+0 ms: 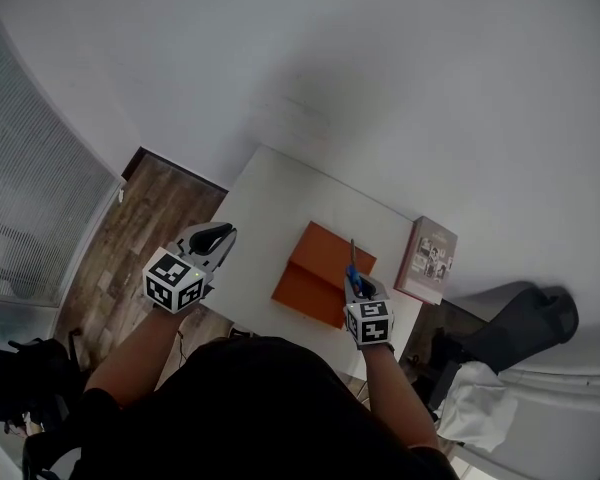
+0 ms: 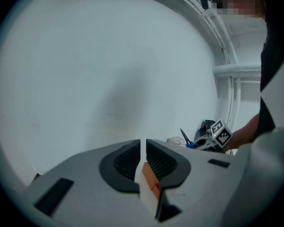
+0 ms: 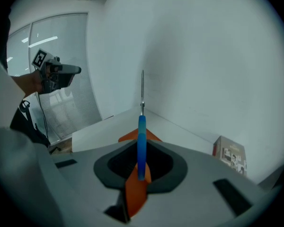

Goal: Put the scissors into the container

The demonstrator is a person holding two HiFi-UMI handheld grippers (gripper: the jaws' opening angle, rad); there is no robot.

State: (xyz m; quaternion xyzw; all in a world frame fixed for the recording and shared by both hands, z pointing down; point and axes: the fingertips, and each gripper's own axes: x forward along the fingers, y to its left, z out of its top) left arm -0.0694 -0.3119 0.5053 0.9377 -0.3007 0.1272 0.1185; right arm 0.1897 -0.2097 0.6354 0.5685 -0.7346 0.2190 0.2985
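Right hand-held gripper (image 3: 141, 162) clamps scissors (image 3: 141, 134) | left hand-held gripper (image 2: 143, 157) closed, empty | white table (image 1: 270, 213) | wood floor (image 1: 150, 213)

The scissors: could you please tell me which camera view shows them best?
The right gripper view: the scissors stand at its centre, blue handle clamped in the right claw, blade pointing away. The head view shows them small against the orange container; the left gripper view gives only a tiny distant glimpse.
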